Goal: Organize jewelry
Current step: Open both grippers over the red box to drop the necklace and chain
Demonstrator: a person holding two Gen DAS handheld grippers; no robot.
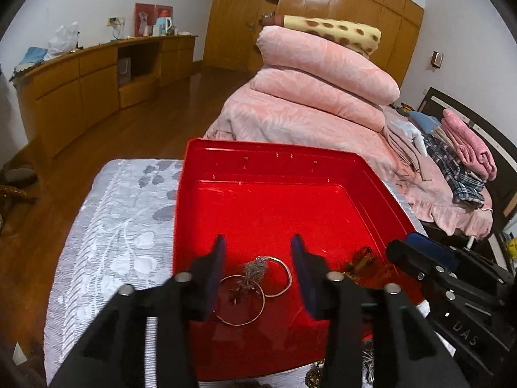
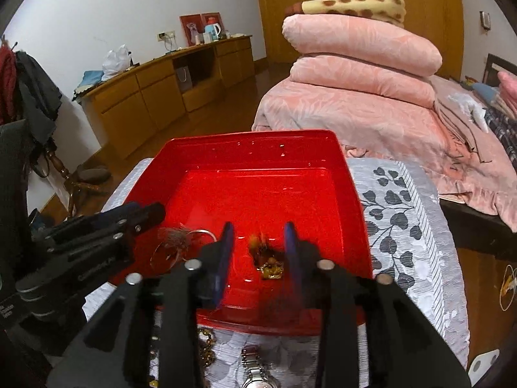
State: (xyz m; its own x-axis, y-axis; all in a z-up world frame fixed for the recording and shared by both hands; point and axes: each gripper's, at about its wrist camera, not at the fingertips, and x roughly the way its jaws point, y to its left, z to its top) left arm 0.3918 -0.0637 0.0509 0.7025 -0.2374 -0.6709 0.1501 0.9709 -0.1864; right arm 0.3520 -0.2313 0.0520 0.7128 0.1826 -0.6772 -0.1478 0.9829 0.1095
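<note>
Tray: red plastic tray [image 1: 278, 168], shallow, glossy, set on a table with a grey-and-white leaf-pattern cloth [image 1: 122, 226].
Left gripper [image 1: 258, 258]: over the near part of the tray, pointing down into it; jaws part-way apart, blue pads clear of everything.
Under left gripper: two thin silver bangles [image 1: 258, 287] overlapping on the tray floor, with a small tangle of silver chain [image 1: 255, 270] lying across them; all loose between the fingers, not gripped.
Right gripper [image 2: 258, 242]: beside the left one, also angled down over the tray; jaws narrowly apart, nothing pinched.
Under right gripper: an amber-and-gold piece of jewelry [image 2: 266, 258], lumpy, lying on the tray floor between the blue pads; exact kind cannot be told.
Outside tray, near edge: a silver wristwatch [image 2: 258, 375] on the cloth, and a gold bead chain [image 2: 206, 349] to its left, partly hidden by the gripper.
Far right of cloth: a thin hoop earring [image 2: 509, 286], half cut off by the frame edge.
Background: bed stacked with folded pink quilts [image 1: 323, 74]; wooden sideboard [image 1: 97, 74] along the wall.
</note>
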